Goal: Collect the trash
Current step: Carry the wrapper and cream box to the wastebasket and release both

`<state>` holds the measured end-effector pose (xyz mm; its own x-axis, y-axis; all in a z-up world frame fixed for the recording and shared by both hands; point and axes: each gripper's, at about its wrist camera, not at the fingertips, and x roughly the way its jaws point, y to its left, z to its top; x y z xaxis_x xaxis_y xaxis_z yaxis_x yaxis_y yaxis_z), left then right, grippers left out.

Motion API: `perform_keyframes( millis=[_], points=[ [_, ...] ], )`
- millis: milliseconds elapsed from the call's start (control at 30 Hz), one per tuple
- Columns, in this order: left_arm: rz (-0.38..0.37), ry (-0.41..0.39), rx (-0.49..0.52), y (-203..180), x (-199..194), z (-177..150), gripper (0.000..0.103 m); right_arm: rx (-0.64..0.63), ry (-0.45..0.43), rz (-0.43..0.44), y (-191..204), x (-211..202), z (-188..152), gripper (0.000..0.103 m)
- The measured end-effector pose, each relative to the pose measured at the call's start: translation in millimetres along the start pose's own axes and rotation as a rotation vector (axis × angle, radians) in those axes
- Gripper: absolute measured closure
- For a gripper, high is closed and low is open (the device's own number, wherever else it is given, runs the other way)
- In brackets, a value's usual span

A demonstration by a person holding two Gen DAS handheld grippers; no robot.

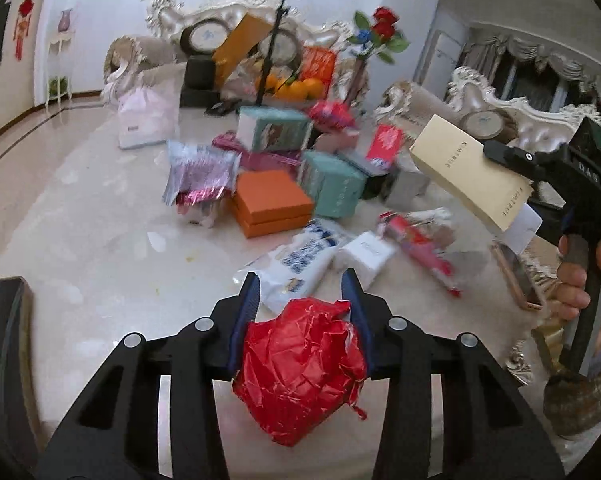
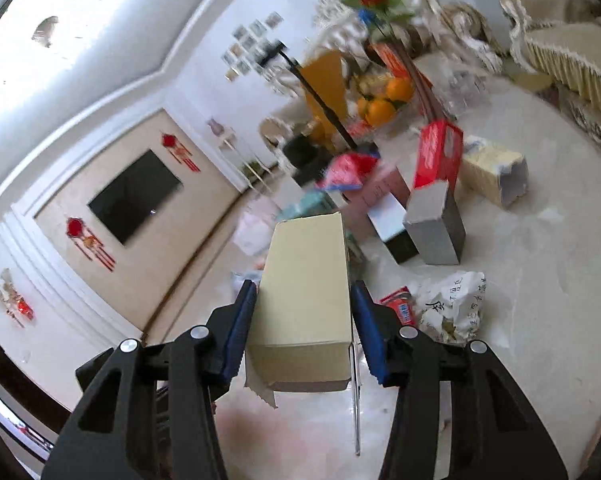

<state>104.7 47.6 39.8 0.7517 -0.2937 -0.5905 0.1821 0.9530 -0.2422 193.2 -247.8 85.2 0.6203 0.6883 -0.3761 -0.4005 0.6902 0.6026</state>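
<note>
While both tools are loaded, nothing's binned yet. Left gripper (image 1: 300, 292) has its jaws clamped on a crumpled red paper wad (image 1: 300, 368), squeezed mid-body so it can't slip. Right gripper (image 2: 304, 304) is clamped on a long beige cardboard box (image 2: 306, 280), gripped near one end, lifted clear of the cluttered white marble table (image 2: 540, 280) (no bin visible in either view). Remaining litter: orange flat box (image 1: 270, 202), teal carton (image 1: 334, 188).

Red crumpled paper (image 1: 300, 364); beige box (image 2: 304, 292); orange box (image 1: 272, 204).
</note>
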Motion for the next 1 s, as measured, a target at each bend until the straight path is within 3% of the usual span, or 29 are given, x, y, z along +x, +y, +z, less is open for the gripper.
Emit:
perform_keyframes(
  millis=[133,267,333,500,633,733,800,900,1000],
  points=[
    [-0.067,-0.009,0.08,-26.0,-47.4,-21.9,0.06,-0.074,0.031,0.02,24.2,-49.0,-44.5,0.056],
    [-0.137,0.06,0.138,-53.7,-84.1,-71.4,0.06,-0.011,0.146,0.05,29.1,-86.5,-116.1,0.056],
    [-0.165,0.11,0.137,-62.7,-90.2,-97.2,0.06,0.037,0.221,0.002,25.7,-97.2,-154.5,0.056],
    [-0.218,0.283,0.14,-78.2,-45.1,-153.8,0.06,0.095,0.373,-0.182,-6.0,-84.4,-217.6,0.056],
    [-0.248,0.403,0.118,-74.6,6.8,-184.1,0.06,0.098,0.427,-0.274,-30.4,-66.4,-239.6,0.056],
    [-0.244,0.466,0.059,-65.2,32.9,-197.9,0.046,0.08,0.45,-0.298,-39.9,-57.3,-249.4,0.055],
    [-0.211,0.49,0.053,-62.6,42.1,-206.3,0.016,0.058,0.444,-0.315,-45.5,-51.5,-253.2,0.053],
    [-0.176,0.481,0.099,-64.2,42.8,-212.5,0.015,0.033,0.456,-0.358,-46.7,-40.1,-256.6,0.037],
    [-0.167,0.445,0.13,-64.9,35.4,-211.2,0.013,-0.005,0.456,-0.409,-44.8,-34.7,-257.4,0.037]
  ],
)
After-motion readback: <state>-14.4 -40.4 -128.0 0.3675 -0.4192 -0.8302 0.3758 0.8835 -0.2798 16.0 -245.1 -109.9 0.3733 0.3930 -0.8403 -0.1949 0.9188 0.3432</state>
